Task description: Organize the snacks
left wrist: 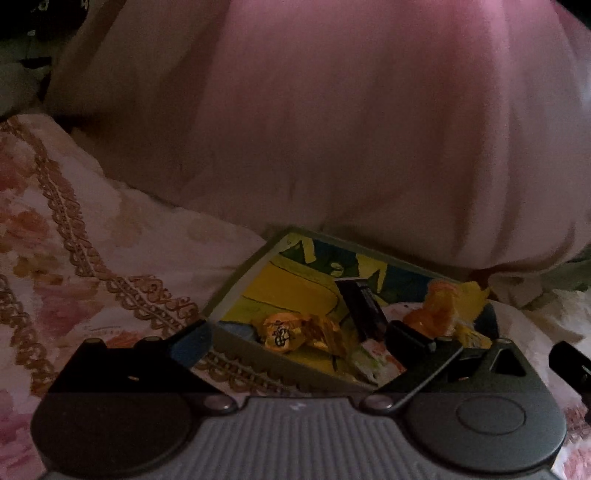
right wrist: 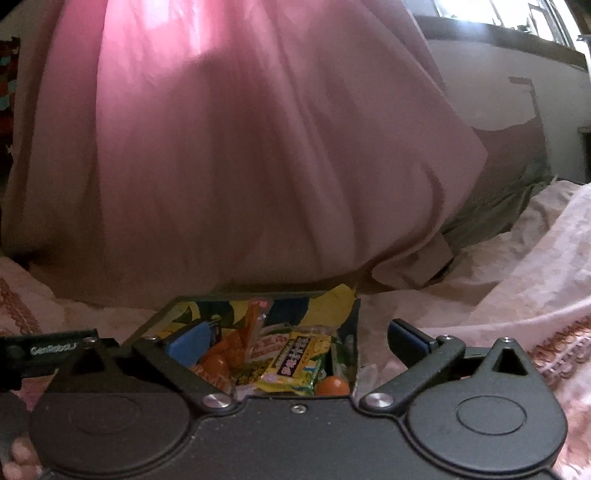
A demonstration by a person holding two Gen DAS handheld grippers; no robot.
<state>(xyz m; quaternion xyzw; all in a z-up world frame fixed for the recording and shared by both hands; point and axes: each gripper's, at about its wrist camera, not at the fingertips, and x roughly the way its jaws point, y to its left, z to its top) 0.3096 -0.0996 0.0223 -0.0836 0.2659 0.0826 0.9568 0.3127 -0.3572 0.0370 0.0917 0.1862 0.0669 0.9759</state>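
Both grippers' fingers spread wide, nothing between them: snack box (right wrist: 354,325) on the bed lies just ahead-below right gripper (right wrist: 295,341), ahead-right of left gripper (left wrist: 303,341); right nearer.

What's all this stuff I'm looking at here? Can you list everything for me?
Box: one, yellow and green printed inside, open on the bed below both tongs.
Snack packets: several, exact count unclear, mostly yellow and orange, piled in the box.
Dark packet: one, brown-black, standing among the snacks.
Bedspread: one, pale floral with brown braid pattern, under the box.
Curtain: one, pink, hanging behind the box.
Window: one, bright, upper right.
Left tongs: one, black with blue pads, open, holding nothing.
Right tongs: one, black with blue pads, open, holding nothing.
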